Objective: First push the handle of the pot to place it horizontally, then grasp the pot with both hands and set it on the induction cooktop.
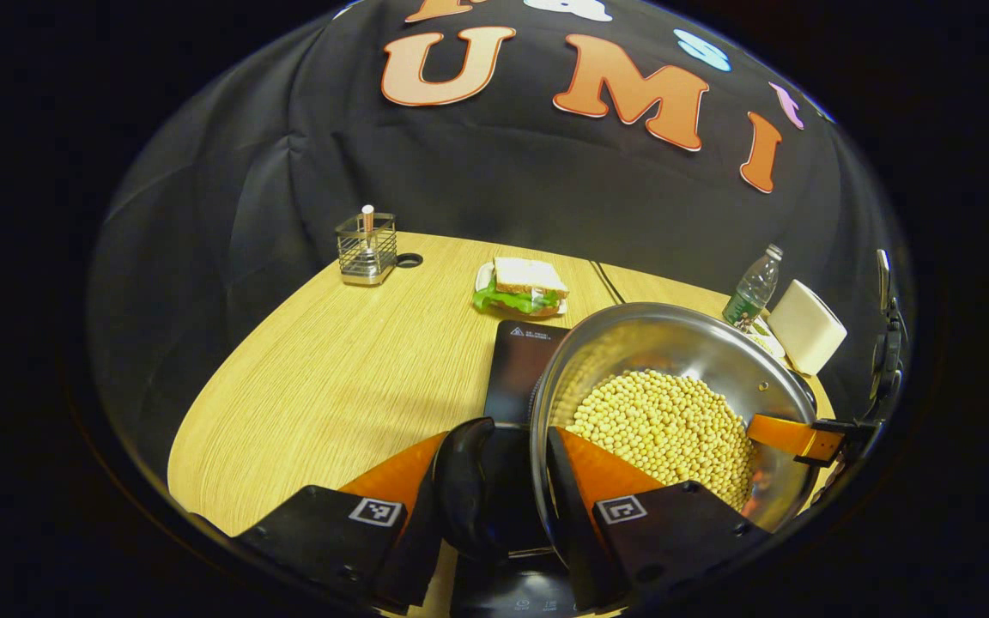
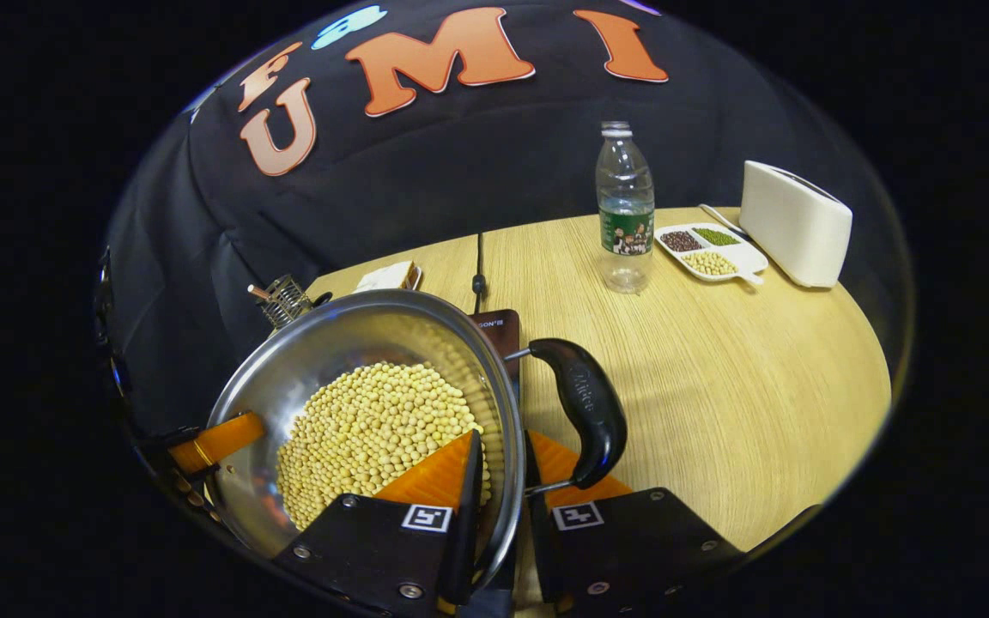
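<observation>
Now shiny round steel pot (image 2: 357, 343), pale beans (image 2: 374, 429), wood-grain table (image 2: 718, 386).

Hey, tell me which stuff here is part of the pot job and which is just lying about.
Job:
pot of soybeans
pot handle
induction cooktop
left tool
right tool

Lying about:
sandwich
wire holder
water bottle
divided bean dish
white toaster
</observation>
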Available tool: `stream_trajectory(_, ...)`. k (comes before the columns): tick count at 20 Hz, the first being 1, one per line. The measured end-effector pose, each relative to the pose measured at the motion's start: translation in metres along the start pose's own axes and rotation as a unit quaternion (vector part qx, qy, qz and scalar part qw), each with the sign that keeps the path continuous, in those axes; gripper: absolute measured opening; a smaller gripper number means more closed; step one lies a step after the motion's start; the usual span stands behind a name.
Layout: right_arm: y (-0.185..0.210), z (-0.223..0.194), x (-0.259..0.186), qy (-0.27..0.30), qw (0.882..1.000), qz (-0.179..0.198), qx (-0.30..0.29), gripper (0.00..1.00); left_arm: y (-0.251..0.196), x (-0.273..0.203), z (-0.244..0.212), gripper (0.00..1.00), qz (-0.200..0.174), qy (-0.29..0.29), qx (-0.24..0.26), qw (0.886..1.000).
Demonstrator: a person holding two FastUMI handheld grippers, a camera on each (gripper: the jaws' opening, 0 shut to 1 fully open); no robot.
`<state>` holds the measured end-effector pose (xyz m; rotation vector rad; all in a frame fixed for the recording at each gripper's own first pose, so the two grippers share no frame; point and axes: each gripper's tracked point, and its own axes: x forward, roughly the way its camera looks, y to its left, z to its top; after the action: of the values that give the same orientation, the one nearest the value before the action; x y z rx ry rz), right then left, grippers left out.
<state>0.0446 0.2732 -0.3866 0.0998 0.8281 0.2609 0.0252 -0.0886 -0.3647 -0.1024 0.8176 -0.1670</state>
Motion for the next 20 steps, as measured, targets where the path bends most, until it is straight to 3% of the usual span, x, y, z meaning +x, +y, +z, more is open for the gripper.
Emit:
stream_trajectory(3, -0.003, 0.000, -0.005, 0.003, 1.000, 0.003, -0.008, 0.41, 0.006, 0.000, 0.001, 0.72, 0.008, -0.002, 0.026, 1.000)
stream_trajectory(5, -0.013, 0.011, -0.008, -0.014, 1.000, -0.011, -0.020, 0.61, 0.009, 0.001, 0.005, 0.75, 0.011, -0.008, 0.036, 0.999)
stream_trajectory(6, -0.020, 0.021, -0.011, -0.030, 0.999, -0.022, -0.026, 0.60, 0.008, 0.000, 0.009, 0.70, 0.010, -0.016, 0.039, 0.999)
stream_trajectory(7, -0.026, 0.030, -0.014, -0.043, 0.998, -0.031, -0.028, 0.76, 0.008, 0.000, 0.012, 0.74, 0.011, -0.022, 0.042, 0.999)
stream_trajectory(9, -0.031, 0.039, -0.022, -0.055, 0.998, -0.031, -0.027, 0.83, 0.010, -0.003, 0.019, 0.74, 0.019, -0.035, 0.050, 0.998)
stream_trajectory(12, -0.034, 0.048, -0.034, -0.069, 0.996, -0.031, -0.036, 0.89, 0.015, -0.009, 0.037, 0.79, 0.040, -0.070, 0.065, 0.995)
stream_trajectory(15, -0.038, 0.063, -0.051, -0.098, 0.994, -0.034, -0.045, 0.94, 0.011, -0.024, 0.054, 1.00, 0.044, -0.100, 0.070, 0.992)
stream_trajectory(16, -0.039, 0.069, -0.060, -0.108, 0.992, -0.033, -0.046, 0.94, 0.010, -0.033, 0.059, 0.93, 0.048, -0.108, 0.068, 0.991)
stream_trajectory(17, -0.042, 0.075, -0.071, -0.120, 0.991, -0.031, -0.049, 0.94, 0.008, -0.042, 0.065, 0.97, 0.053, -0.117, 0.064, 0.990)
stream_trajectory(20, -0.061, 0.098, -0.109, -0.162, 0.984, -0.041, -0.054, 0.94, -0.001, -0.076, 0.092, 0.97, 0.052, -0.161, 0.042, 0.985)
